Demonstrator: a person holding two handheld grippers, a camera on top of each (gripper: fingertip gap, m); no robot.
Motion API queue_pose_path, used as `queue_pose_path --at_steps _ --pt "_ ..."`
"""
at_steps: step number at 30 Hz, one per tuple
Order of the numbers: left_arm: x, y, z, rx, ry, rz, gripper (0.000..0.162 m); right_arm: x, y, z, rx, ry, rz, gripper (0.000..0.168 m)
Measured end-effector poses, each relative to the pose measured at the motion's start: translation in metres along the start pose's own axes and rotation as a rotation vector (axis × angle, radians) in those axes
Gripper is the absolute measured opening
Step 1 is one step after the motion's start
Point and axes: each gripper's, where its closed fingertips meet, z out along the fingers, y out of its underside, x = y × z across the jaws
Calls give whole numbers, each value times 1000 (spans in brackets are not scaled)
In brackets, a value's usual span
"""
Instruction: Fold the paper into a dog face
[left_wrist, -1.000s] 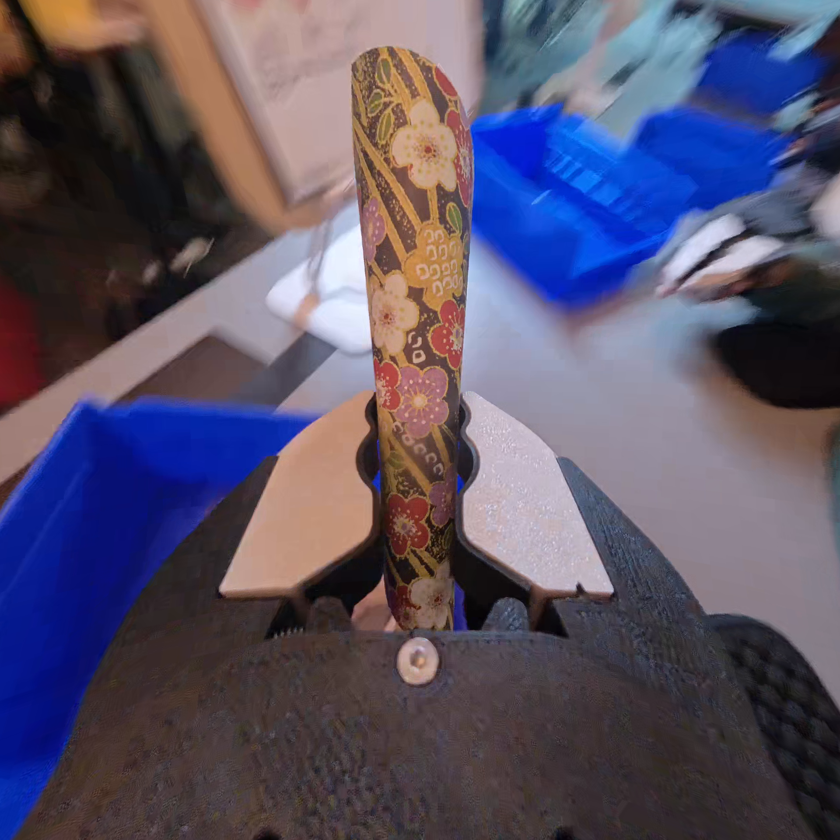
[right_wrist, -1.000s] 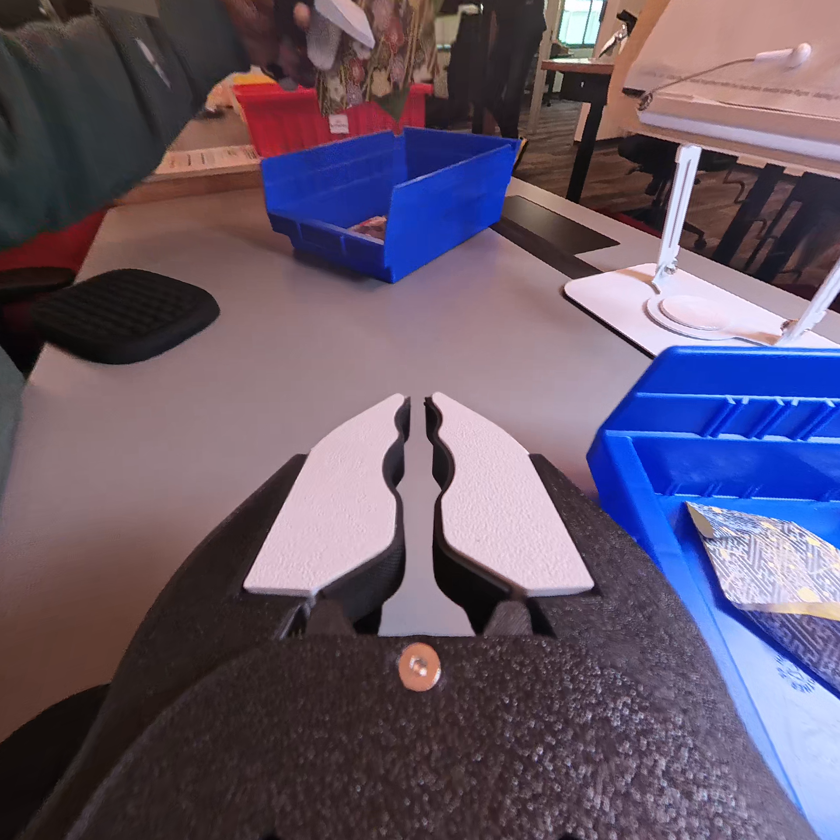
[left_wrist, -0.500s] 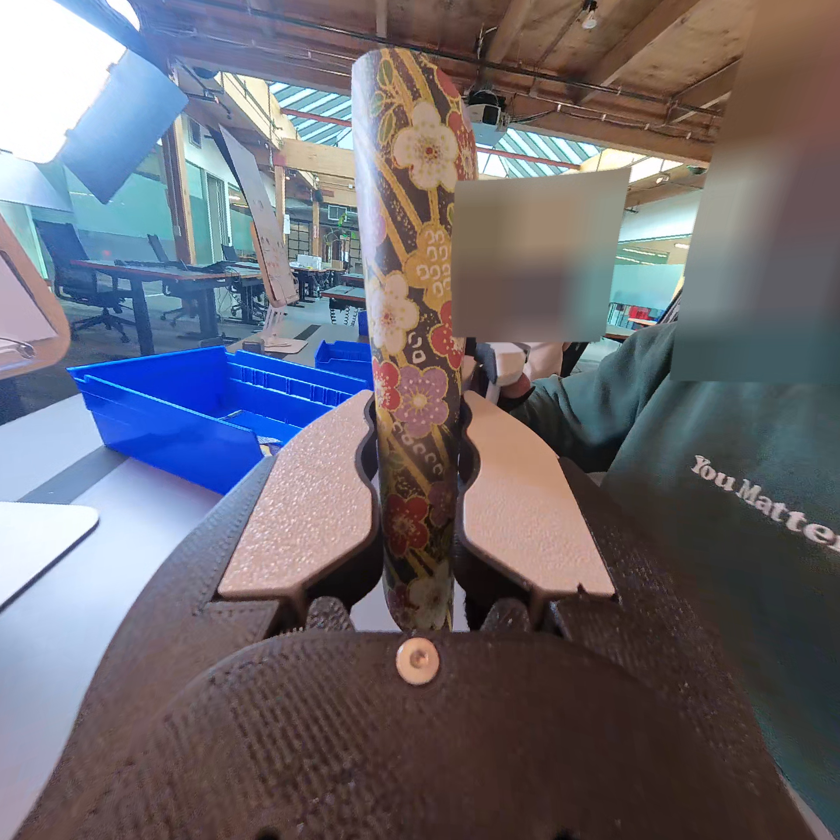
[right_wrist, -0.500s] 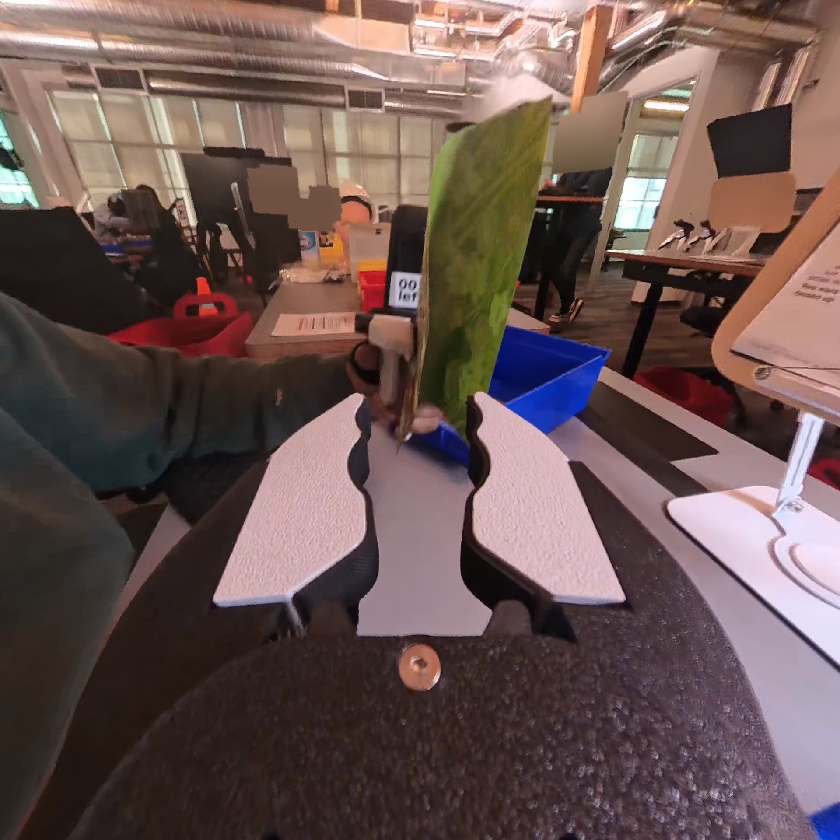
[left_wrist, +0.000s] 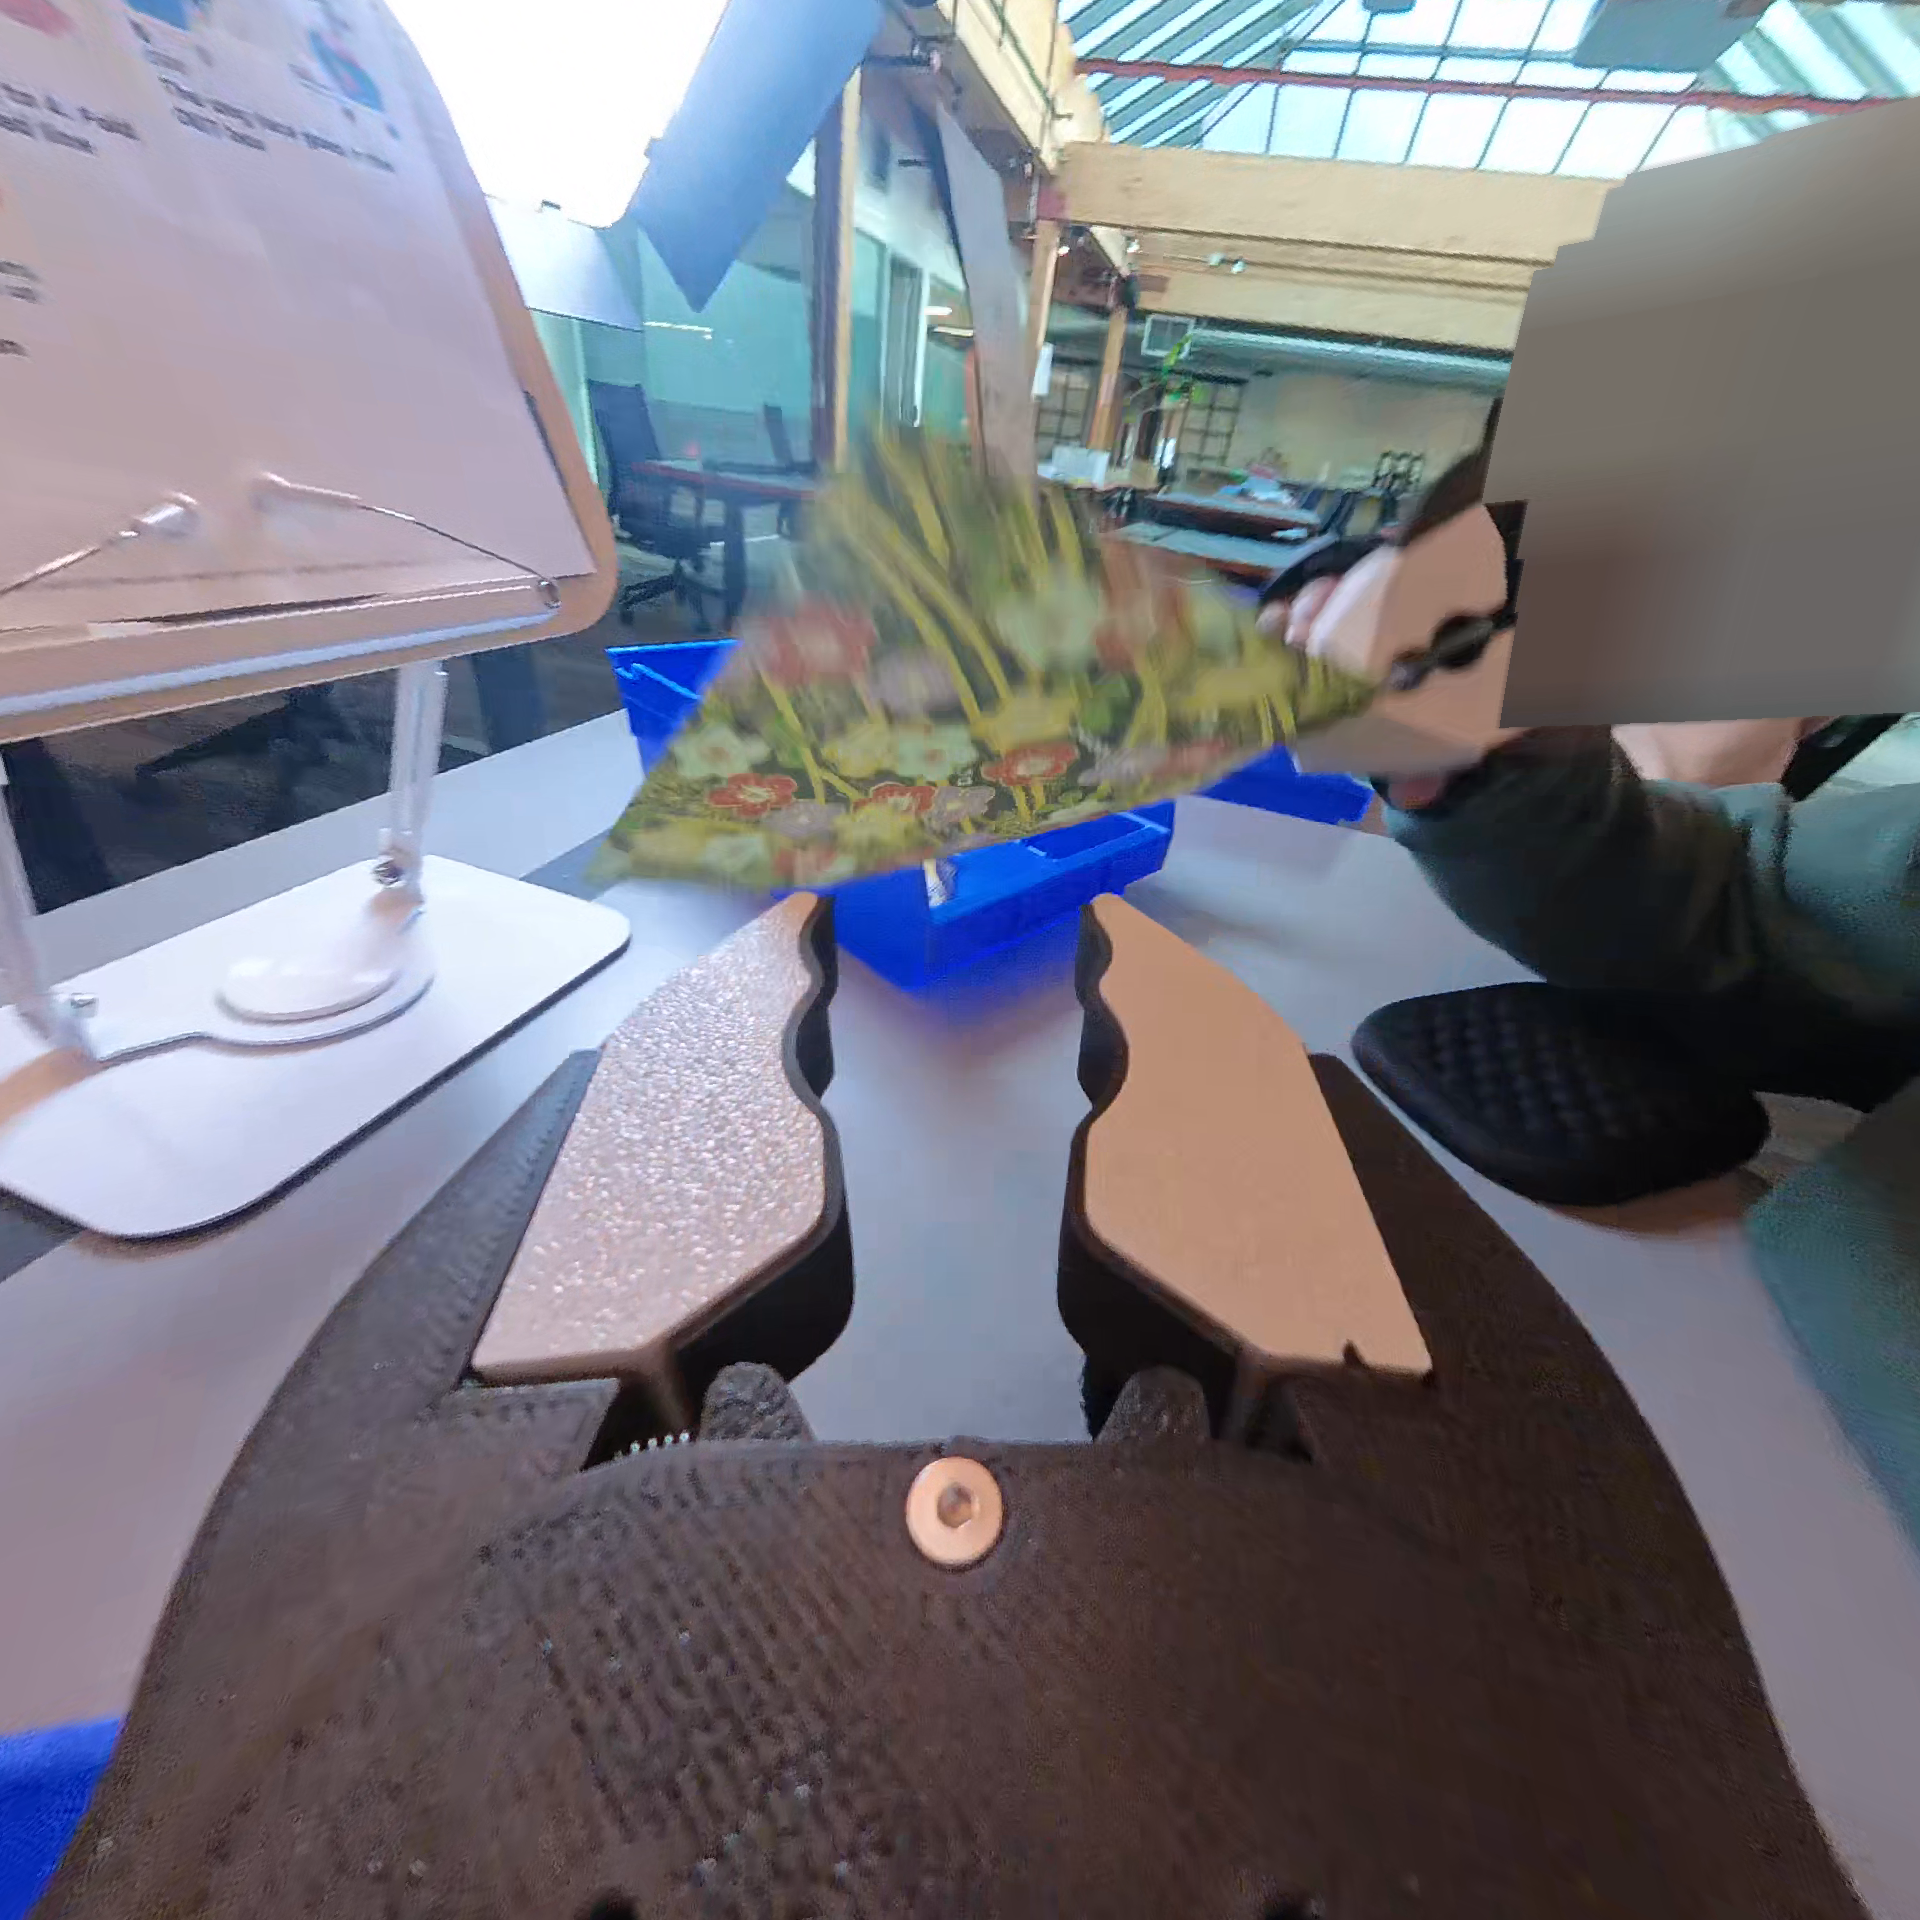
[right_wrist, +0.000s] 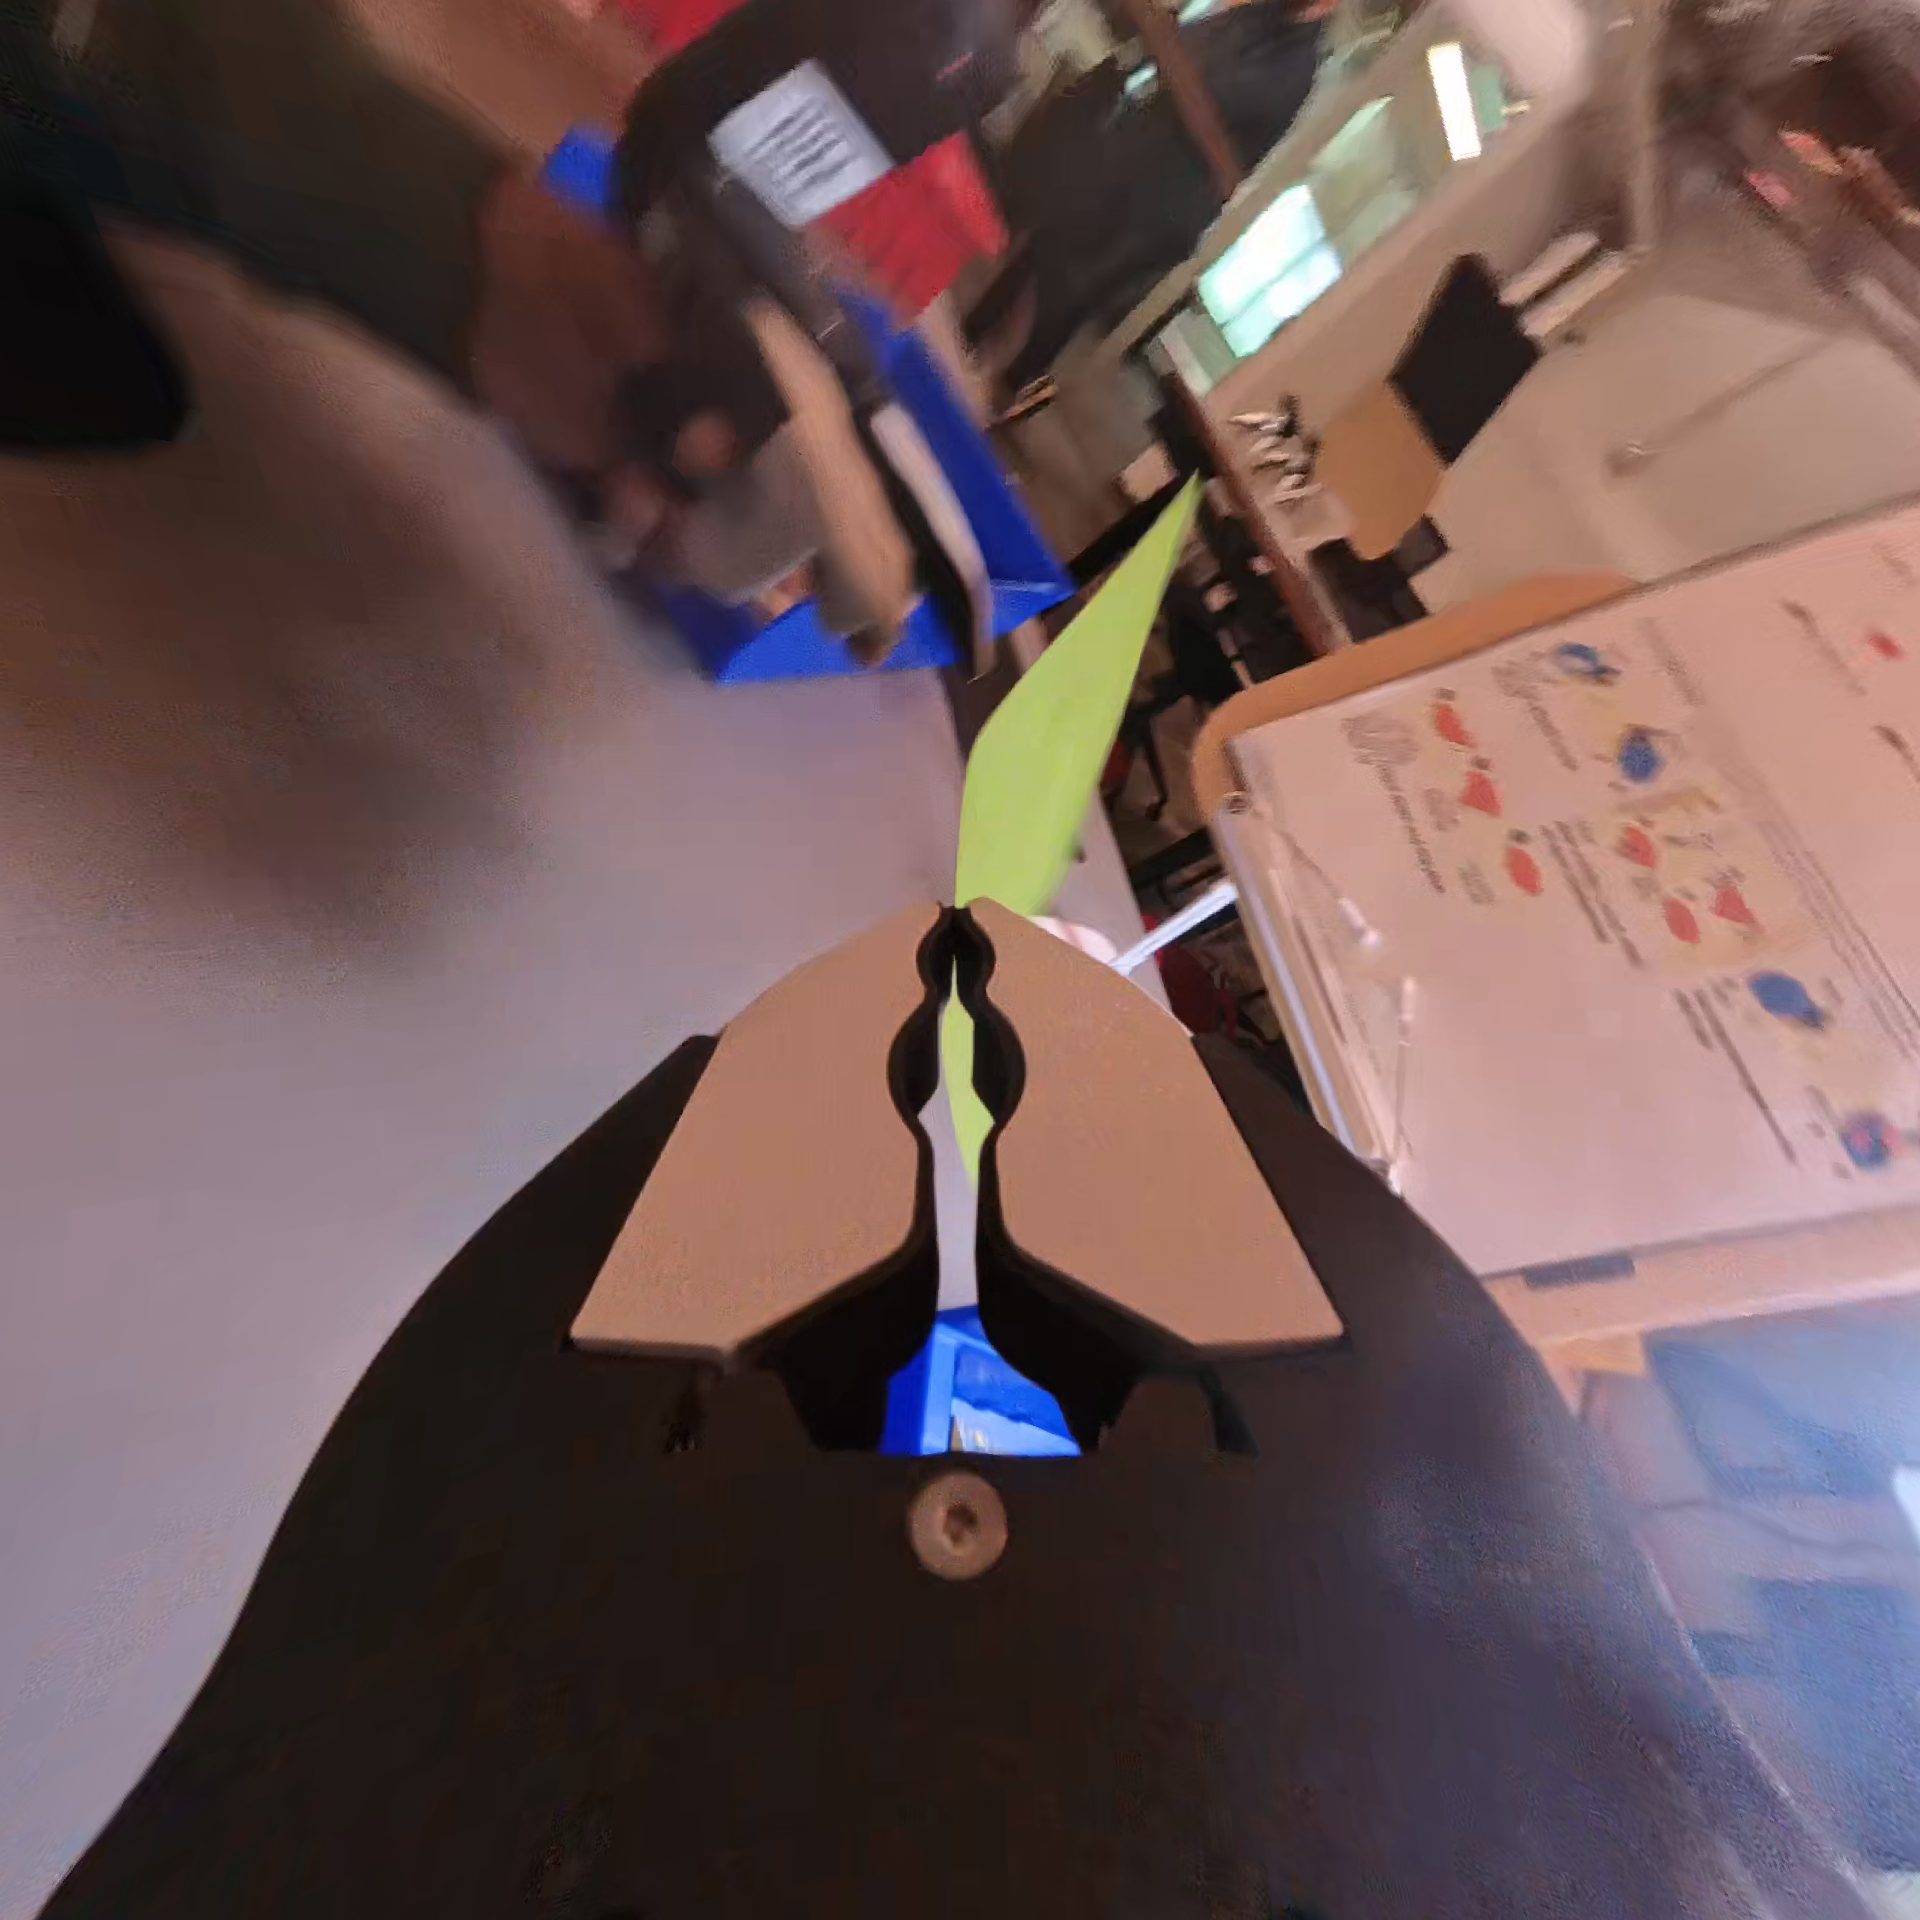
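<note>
The paper (left_wrist: 966, 727) has a floral print on one side and plain green on the other. In the left wrist view it hangs in the air, blurred, above the table, and my right gripper (left_wrist: 1387, 649) holds it by its right corner. My left gripper (left_wrist: 954, 914) is open with nothing between its fingers, below and in front of the paper. In the right wrist view my right gripper (right_wrist: 956, 912) is shut on the paper (right_wrist: 1049, 748). The green side runs up and away from the fingertips.
A white stand with an instruction sheet (left_wrist: 260, 312) stands at the left on its base plate (left_wrist: 291, 997). A blue bin (left_wrist: 997, 894) sits on the grey table behind the paper. A black pad (left_wrist: 1558, 1091) and a person's sleeve (left_wrist: 1621, 862) are at the right.
My left gripper opened and let go of the paper. My right gripper opened, then shut on it and now carries it. Both views have swung round.
</note>
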Motion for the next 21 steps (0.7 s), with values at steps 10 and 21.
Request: queue_pose_path --at_steps 10,21 --pt "18 98 -6 -595 -28 163 30 -160 58 17 -321 -694 118 0" --pt "25 167 -24 -998 -7 258 10 -188 36 3 -244 -935 383 0"
